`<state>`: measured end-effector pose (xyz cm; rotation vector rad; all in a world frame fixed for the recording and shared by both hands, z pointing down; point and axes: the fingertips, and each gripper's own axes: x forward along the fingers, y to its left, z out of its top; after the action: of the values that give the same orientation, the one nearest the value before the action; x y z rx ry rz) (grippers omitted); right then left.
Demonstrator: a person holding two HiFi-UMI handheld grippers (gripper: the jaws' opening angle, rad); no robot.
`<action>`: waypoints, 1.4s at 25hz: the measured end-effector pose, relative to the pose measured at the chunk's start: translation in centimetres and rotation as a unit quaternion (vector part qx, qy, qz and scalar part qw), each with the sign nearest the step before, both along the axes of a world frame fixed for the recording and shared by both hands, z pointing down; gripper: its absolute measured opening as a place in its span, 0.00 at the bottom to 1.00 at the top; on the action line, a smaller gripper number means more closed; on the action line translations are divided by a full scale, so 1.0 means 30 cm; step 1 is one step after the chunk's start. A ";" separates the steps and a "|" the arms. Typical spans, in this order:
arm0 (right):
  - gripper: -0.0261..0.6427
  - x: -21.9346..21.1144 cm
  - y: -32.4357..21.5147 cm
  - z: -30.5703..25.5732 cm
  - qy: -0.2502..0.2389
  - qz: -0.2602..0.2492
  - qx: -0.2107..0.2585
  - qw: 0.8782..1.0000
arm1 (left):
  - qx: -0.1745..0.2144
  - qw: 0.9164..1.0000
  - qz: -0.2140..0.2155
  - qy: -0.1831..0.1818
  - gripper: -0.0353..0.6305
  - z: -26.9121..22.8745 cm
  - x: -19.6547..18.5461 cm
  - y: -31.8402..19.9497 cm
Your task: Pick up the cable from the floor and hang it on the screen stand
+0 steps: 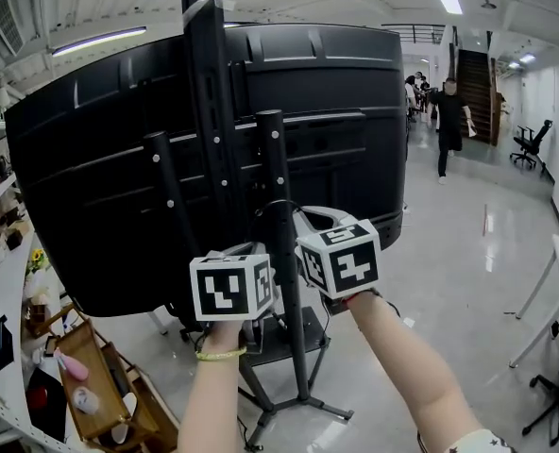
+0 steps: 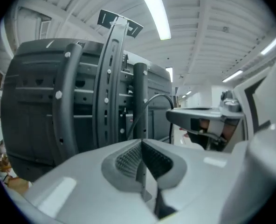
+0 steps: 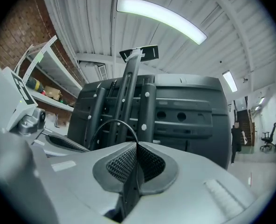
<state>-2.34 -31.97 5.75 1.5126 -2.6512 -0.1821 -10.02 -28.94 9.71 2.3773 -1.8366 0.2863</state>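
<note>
Left gripper (image 2: pixel 140 148): jaws were pressed together on the black cable (image 2: pixel 160 95), which was nipped at their tips.
Right gripper (image 3: pixel 135 146): jaws were likewise closed, pinching another stretch of the same cable.
Cable: arched in a thin loop between the two grippers, off the floor, just before the screen stand (image 1: pixel 278 206); whether it touched a pole was hard to tell.
Screen stand: stood upright at twelve o'clock, carrying the screen (image 1: pixel 346 111), whose back faced the camera.
Person (image 1: pixel 447 125): stood at two o'clock, well apart.
</note>
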 end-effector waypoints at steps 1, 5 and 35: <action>0.05 -0.006 -0.015 -0.052 0.001 0.001 0.009 1.000 | 0.009 1.000 -0.002 -0.004 0.06 -0.047 -0.004 -0.013; 0.05 -0.011 -0.081 -0.284 0.002 0.009 0.049 0.999 | 0.046 0.999 -0.010 -0.021 0.06 -0.255 -0.018 -0.072; 0.28 0.098 -0.315 -0.260 -0.001 0.053 0.037 0.998 | 0.057 0.998 -0.020 0.016 0.06 -0.253 -0.034 -0.246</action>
<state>0.59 -41.40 -2.05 1.6700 -2.5840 -0.2738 -11.03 -36.32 2.13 2.3994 -1.9319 0.1413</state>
